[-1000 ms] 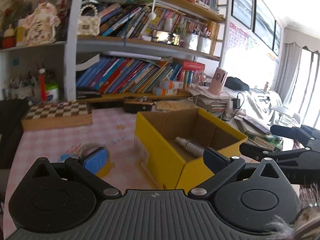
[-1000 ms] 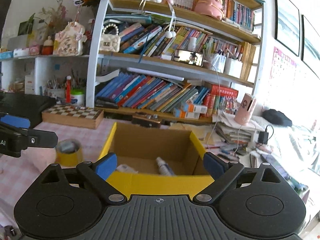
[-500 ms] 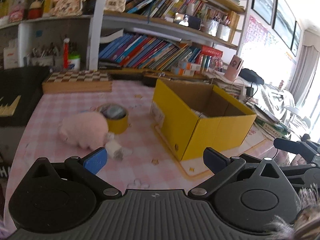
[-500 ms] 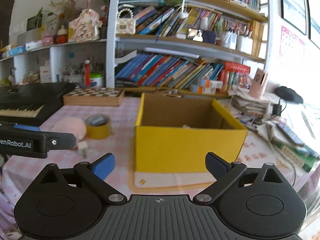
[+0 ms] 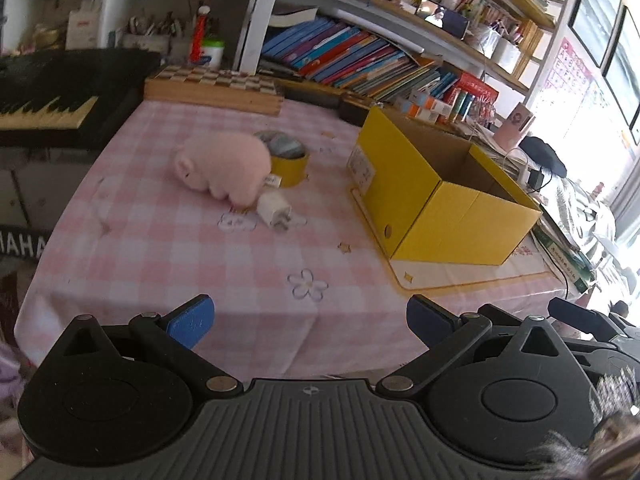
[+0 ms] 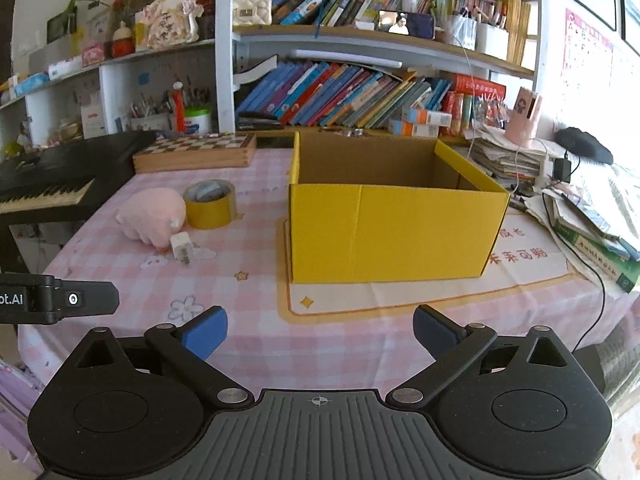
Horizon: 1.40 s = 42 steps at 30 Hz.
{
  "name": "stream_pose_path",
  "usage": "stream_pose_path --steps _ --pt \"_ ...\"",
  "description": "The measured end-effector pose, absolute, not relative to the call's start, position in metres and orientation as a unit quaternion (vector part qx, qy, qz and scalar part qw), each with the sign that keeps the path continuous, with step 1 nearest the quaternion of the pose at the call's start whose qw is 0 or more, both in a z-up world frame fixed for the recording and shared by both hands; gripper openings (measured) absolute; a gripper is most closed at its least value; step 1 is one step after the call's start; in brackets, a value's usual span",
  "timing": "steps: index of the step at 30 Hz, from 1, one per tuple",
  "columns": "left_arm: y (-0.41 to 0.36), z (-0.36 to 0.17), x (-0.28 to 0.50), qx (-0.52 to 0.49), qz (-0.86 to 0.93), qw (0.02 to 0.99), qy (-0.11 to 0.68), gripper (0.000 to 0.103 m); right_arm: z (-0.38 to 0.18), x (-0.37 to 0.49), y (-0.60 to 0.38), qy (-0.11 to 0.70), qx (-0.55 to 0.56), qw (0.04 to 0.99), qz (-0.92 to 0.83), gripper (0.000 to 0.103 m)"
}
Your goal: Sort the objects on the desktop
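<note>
**Both grippers empty at the desk edge, three items left outside the box**

The left hand-held gripper (image 5: 308,318) stood wide apart at the bottom of its view, nothing between its blue pads. The right hand-held gripper (image 6: 320,330) was opening, its jaws spread to their widest, also with nothing between them. Both hung over the near edge of the desk (image 6: 248,332), well short of any object.

Beyond them, at centre right of the right wrist view, the yellow box (image 6: 392,232) sat open-topped; its inside was hidden from this low angle, so what had already gone in could not be told. Left of the box, three things remained on the pink checked cloth: a pink plush toy (image 5: 222,166), a yellow tape roll (image 5: 286,160) just behind it, and a white charger plug (image 5: 272,210) touching the toy's near side. The sorting therefore looked unfinished.

The plug lay on its side, its long axis running diagonally, prongs aimed toward the lower right of the left wrist view.
</note>
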<state>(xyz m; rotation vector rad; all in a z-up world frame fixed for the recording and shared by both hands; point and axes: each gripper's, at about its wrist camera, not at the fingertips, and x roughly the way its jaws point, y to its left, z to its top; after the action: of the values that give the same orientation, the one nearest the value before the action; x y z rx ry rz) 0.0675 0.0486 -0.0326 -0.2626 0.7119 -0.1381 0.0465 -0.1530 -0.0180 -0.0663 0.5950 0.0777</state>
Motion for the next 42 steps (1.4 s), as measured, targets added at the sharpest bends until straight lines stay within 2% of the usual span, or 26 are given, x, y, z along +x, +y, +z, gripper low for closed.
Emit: stream_pose_path --steps 10,18,26,36,42 --pt "0.054 -0.024 0.047 -0.128 -0.06 0.939 0.315 0.103 -0.015 0.044 -0.144 0.303 -0.025 0.951 0.057 0.103" --pt "0.071 -0.03 0.048 -0.13 -0.017 0.938 0.32 0.103 -0.02 0.054 -0.131 0.309 -0.022 0.947 0.084 0.103" --pt "0.078 -0.029 0.05 -0.08 0.003 0.956 0.284 0.103 -0.026 0.063 -0.117 0.311 0.001 0.943 0.12 0.103" --pt "0.088 -0.035 0.066 -0.102 -0.002 0.952 0.287 0.103 -0.027 0.081 -0.096 0.319 -0.047 0.939 0.122 0.103" --pt "0.095 -0.032 0.084 -0.116 0.016 0.954 0.277 0.103 -0.029 0.098 -0.092 0.323 -0.034 0.931 0.166 0.101"
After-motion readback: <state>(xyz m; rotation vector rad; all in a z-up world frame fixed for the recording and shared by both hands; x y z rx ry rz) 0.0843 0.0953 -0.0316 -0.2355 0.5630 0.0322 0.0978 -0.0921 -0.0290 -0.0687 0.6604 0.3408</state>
